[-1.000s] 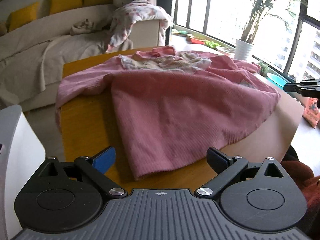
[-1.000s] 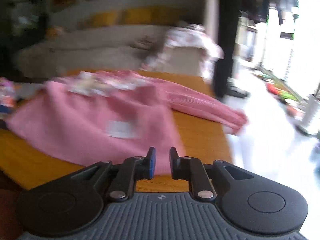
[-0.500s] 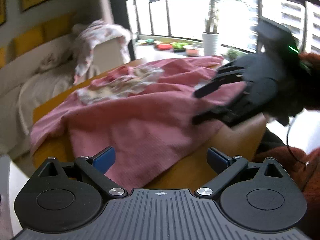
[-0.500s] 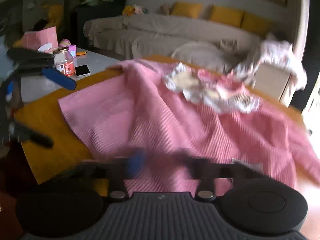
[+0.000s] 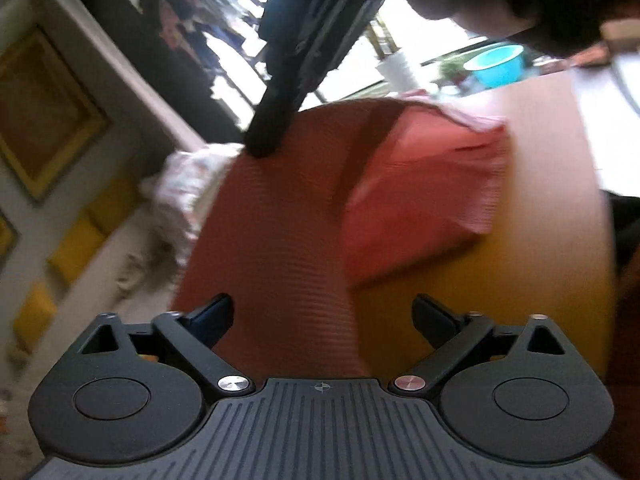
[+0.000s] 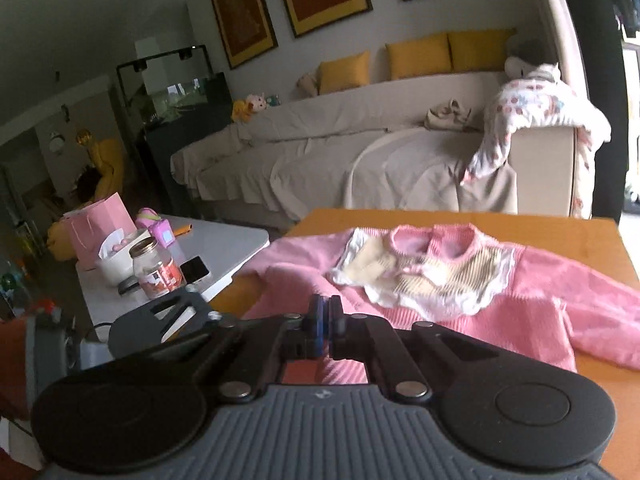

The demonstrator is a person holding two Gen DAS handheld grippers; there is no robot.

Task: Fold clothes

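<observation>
While the pink sweater [image 6: 472, 312] lay spread on the wooden bench [image 6: 560, 228], collar toward the sofa [image 6: 320, 152], the right gripper [image 6: 325, 320] had its fingers pressed together over the garment's near edge; whether cloth was pinched between them could not be told. The left gripper [image 5: 322, 316] hovered tilted over a raised part of the sweater, fingers spread wide and released, holding nothing.
</observation>
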